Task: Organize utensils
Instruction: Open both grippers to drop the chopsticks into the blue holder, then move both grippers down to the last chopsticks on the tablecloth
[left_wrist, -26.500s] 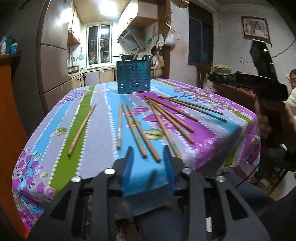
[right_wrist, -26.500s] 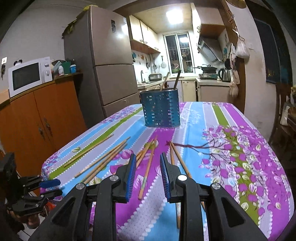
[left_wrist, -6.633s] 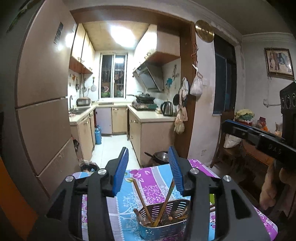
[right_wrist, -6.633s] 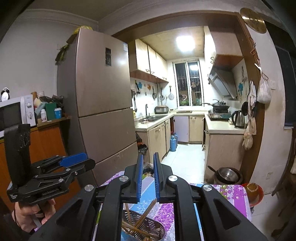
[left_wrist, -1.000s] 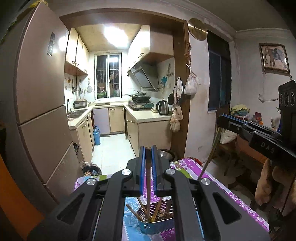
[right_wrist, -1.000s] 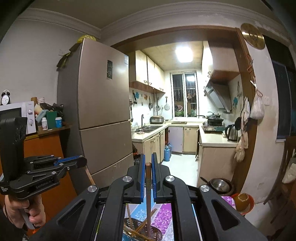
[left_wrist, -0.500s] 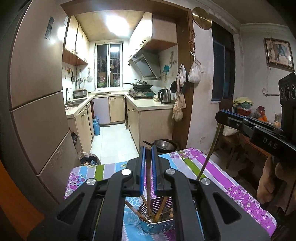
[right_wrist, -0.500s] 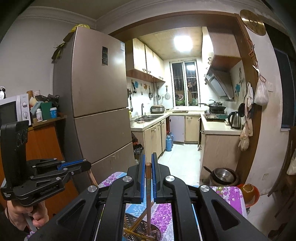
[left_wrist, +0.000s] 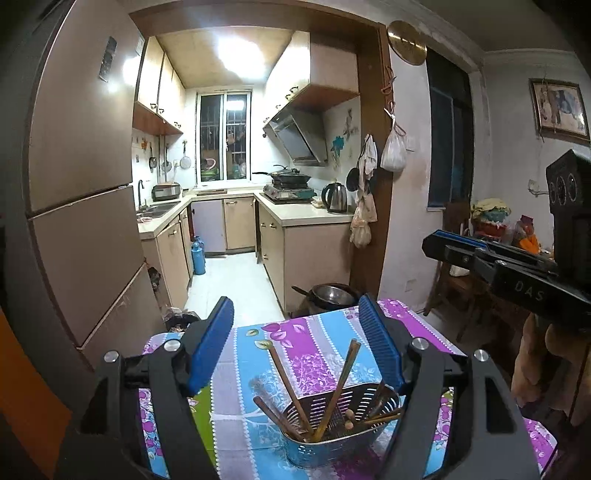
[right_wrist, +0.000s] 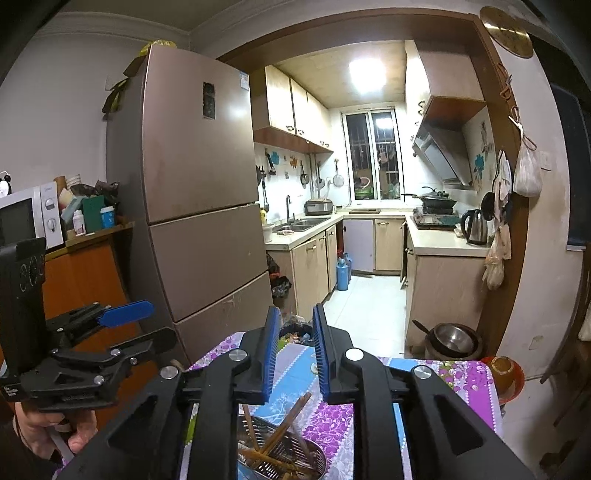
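A blue perforated metal holder stands on the flowered tablecloth, right below both grippers. Several wooden chopsticks lean inside it. My left gripper is wide open and empty above the holder. My right gripper is open a little and empty, also above the holder, where the chopsticks show between its fingers. Each gripper shows in the other's view: the right one at the right, the left one at the left.
A tall fridge stands left of the table. An orange cabinet with a microwave is further left. Behind the table a kitchen opens with counters. A pot sits on the floor by the doorway.
Both grippers were shut on a chopstick held upright over the holder. Both have opened and the chopsticks have dropped into the holder.
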